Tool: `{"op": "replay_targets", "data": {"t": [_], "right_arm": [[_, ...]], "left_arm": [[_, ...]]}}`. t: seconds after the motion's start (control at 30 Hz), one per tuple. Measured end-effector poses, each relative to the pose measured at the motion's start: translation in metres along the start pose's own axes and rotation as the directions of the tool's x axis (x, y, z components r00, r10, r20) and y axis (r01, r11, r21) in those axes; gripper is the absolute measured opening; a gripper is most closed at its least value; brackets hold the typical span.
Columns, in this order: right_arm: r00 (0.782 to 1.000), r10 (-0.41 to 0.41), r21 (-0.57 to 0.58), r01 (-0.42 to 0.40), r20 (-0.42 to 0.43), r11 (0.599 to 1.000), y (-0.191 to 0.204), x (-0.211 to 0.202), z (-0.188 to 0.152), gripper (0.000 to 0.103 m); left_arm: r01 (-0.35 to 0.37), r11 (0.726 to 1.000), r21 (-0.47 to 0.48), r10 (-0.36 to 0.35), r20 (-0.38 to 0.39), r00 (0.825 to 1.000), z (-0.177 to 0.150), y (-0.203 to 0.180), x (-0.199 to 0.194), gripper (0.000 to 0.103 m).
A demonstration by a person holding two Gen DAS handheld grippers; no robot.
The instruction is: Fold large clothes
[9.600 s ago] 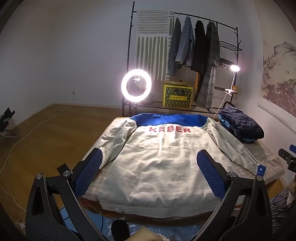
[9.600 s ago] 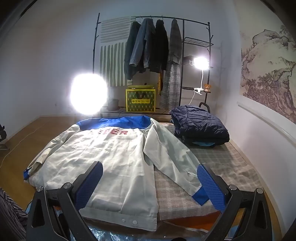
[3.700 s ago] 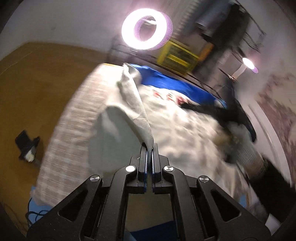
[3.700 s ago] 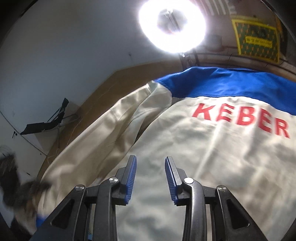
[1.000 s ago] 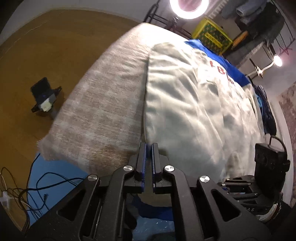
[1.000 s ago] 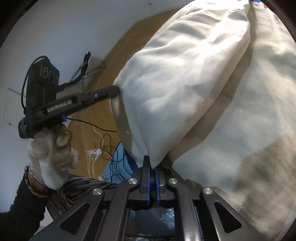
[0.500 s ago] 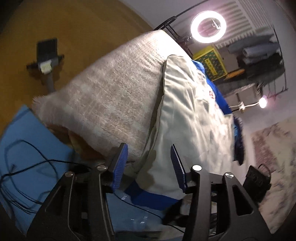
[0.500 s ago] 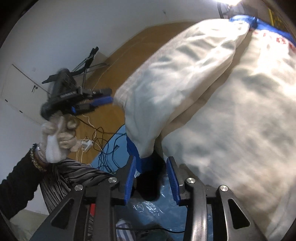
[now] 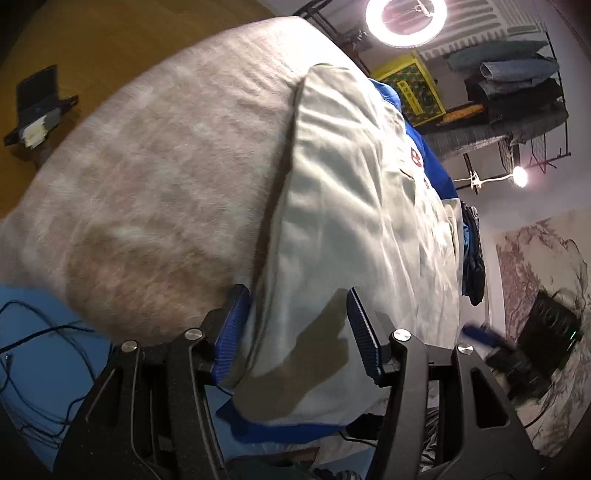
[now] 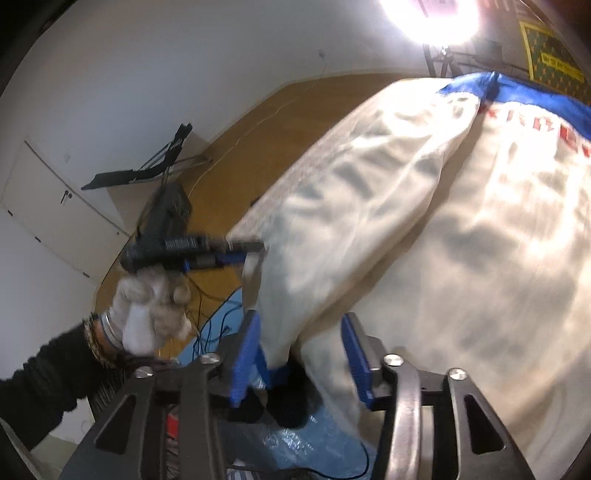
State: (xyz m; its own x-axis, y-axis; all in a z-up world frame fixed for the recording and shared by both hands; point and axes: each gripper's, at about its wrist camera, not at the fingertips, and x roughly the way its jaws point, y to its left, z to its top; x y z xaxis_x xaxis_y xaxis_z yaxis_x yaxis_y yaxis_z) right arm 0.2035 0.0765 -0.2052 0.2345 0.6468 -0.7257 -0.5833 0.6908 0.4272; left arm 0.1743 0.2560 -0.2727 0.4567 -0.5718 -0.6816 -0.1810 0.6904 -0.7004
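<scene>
Jacket (image 9: 343, 206) lying on the bed (image 9: 155, 166), left side and sleeve folded inward over the back. Both fingers just spread and released: left gripper (image 9: 295, 334) and right gripper (image 10: 301, 360) straddling cloth near the blue hem, no longer clenched as a second earlier.

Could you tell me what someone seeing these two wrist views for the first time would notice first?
Most striking is the big cream jacket with its blue collar band and red lettering, spread over the bed, one sleeve folded in along its edge. Above it glares a ring light, at the top of both views. In the foreground the left gripper and right gripper frame the sleeve's blue cuff, their jaws just opened and gripping nothing.
</scene>
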Motion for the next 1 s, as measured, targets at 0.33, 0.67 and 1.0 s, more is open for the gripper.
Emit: {"op": "replay_targets", "data": {"t": [0.33,0.67,1.0], "right_arm": [[0.995,-0.098,0.058,0.097,0.018,0.994,-0.007,0.012,0.122,0.068],[0.956,-0.249,0.041,0.258,-0.155,0.965,0.004,0.120,0.220,0.069],[0.835,-0.448,-0.079,0.448,-0.319,0.891,-0.002,0.218,0.232,0.078]], "left_arm": [[0.032,0.999,0.032,-0.032,0.009,0.999,-0.002,-0.027,0.010,0.006],[0.016,0.970,0.243,-0.031,0.058,0.998,-0.008,-0.087,-0.003,0.005],[0.038,0.971,0.235,-0.052,0.053,0.997,-0.010,-0.089,-0.003,0.004]]}}
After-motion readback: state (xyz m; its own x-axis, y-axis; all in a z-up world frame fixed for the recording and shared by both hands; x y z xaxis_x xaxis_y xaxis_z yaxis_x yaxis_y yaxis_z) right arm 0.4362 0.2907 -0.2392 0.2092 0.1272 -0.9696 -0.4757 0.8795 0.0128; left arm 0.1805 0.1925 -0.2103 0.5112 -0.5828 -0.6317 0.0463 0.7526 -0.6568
